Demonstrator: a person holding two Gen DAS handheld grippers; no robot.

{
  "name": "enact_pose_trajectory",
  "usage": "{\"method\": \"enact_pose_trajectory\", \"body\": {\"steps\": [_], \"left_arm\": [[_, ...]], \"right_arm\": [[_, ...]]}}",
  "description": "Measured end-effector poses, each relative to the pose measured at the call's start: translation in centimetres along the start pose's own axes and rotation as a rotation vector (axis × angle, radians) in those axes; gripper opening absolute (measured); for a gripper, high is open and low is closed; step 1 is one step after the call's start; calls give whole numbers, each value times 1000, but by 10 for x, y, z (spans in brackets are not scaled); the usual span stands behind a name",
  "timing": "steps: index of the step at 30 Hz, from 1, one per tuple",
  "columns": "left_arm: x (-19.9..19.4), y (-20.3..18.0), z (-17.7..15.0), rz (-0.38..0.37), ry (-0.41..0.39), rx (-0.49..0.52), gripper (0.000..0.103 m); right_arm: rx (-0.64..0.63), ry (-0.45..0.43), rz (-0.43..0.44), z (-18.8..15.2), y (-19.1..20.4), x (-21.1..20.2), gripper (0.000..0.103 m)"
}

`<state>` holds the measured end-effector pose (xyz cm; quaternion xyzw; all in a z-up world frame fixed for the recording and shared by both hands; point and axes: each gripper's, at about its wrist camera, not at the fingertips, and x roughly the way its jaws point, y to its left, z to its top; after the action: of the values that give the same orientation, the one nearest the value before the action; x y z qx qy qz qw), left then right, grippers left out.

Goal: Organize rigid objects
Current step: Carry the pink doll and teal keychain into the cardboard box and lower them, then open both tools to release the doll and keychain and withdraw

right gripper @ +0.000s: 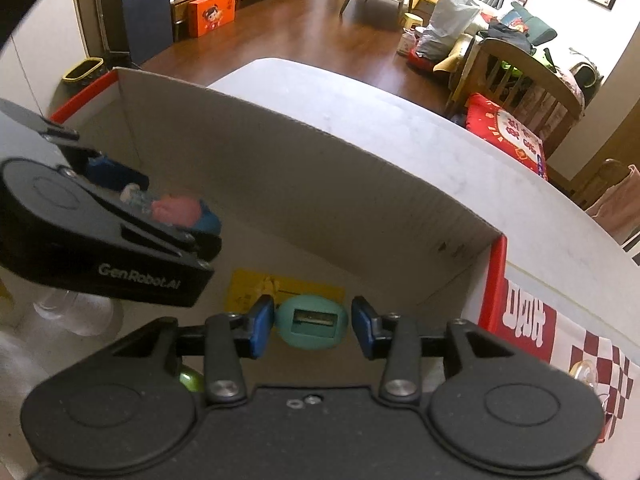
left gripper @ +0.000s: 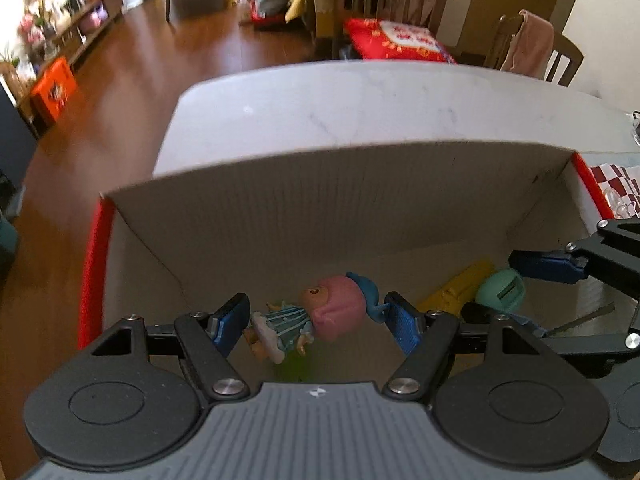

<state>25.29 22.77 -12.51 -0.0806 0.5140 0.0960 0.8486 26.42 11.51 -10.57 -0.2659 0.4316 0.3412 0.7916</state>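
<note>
Matt cardboard, glossy plastic
Ribbed cardboard box point(left gripper: 320, 200) is looking matt; the doll figurine point(left gripper: 320, 312), lower centre, is shining like smooth plastic.

Both wrist views are lit by soft daylight that leaves the marble table point(left gripper: 360, 104) pale and bright, while the inside of the cardboard box point(left gripper: 320, 208) sits in dull shadow. The left view is smeared by motion blur, strongest across the far wooden floor point(left gripper: 160, 64) and furniture; the right view is sharper. Fisheye distortion bends straight edges and blackens the corners.
</note>
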Motion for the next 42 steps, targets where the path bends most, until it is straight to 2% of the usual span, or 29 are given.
{"method": "enact_pose_trajectory", "body": {"steps": [3,8,22,31,42], "left_arm": [[1,1,-3,-7,25,-16,74],[-10,4,0,-8,-5,-39,74],[-58,-1,-7,-10,-91,-49,74],[-87,-10,-19,-5,-148,-34,74],[-116,-23,-43,-10,-196,-43,74]], "right_arm": [[-3,-9,16,-1,-2,-2,50],[-13,-47,22,-1,-1,-12,63],[27,-128,67,-11,-12,-52,71],[47,-189,94,-27,-18,-87,81],[51,-260,140,-58,-28,-124,99]]}}
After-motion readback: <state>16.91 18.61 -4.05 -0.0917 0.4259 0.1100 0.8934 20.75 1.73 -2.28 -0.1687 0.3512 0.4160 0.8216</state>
